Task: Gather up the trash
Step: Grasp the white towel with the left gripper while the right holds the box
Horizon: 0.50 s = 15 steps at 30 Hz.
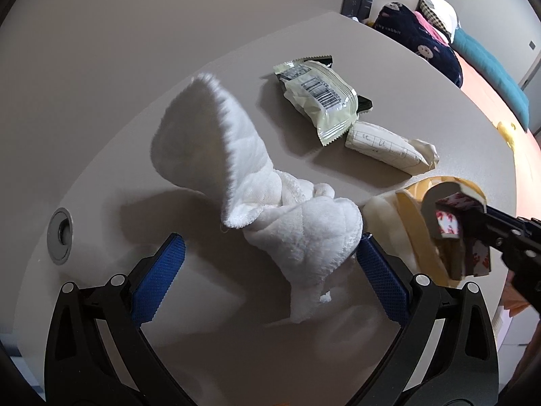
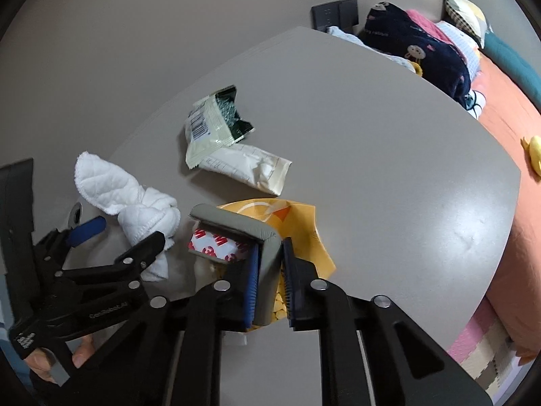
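My left gripper [image 1: 270, 253] is open around a crumpled white cloth [image 1: 257, 182] on the grey table [image 1: 389, 77]; the cloth lies between the blue pads and also shows in the right wrist view [image 2: 128, 196]. My right gripper [image 2: 270, 270] is shut on a grey foam corner guard with red-and-white adhesive backing [image 2: 233, 233], held just above a yellow bag [image 2: 297, 223]. The guard also shows in the left wrist view [image 1: 449, 216]. A pale green snack wrapper [image 1: 321, 98] and a rolled paper packet [image 1: 389, 149] lie beyond the cloth.
A round cable grommet [image 1: 61, 235] sits in the table at the left. Beyond the table's far edge lies a bed with dark patterned clothes [image 2: 422, 50] and an orange sheet [image 2: 507, 135]. A dark wall switch plate [image 2: 334, 12] is behind the table.
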{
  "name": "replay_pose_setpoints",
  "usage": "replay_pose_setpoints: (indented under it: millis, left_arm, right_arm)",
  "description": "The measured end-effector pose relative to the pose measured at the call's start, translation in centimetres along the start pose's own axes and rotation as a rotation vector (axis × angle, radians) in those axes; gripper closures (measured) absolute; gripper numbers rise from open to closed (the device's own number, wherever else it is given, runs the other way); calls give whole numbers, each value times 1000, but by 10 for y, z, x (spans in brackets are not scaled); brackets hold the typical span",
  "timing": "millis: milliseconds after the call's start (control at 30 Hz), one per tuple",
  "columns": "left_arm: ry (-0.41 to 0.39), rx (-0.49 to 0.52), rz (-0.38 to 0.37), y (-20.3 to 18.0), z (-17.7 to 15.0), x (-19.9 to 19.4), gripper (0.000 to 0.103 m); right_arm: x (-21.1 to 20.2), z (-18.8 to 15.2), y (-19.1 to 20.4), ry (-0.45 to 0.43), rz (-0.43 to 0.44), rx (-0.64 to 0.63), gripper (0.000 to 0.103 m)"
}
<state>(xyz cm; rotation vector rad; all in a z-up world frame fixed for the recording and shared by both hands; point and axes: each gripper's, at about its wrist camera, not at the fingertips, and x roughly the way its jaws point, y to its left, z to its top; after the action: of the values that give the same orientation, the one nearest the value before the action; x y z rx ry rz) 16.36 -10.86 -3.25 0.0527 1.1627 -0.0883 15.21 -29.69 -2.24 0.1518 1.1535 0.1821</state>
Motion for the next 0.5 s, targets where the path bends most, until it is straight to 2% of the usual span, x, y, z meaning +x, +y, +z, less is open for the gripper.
replay_pose_setpoints:
  millis: [300, 433, 500]
  left_arm:
    - [12, -25, -20, -3, 6, 11, 5]
    - [-1, -22, 0, -7, 8, 13, 5]
    - [-12, -12, 17, -12, 10, 15, 11]
  right_arm:
    - [-31, 6, -16, -87, -17, 40, 89]
    - [-39, 7, -34, -103, -38, 80, 89]
    - [-42, 7, -42, -106, -42, 98, 89]
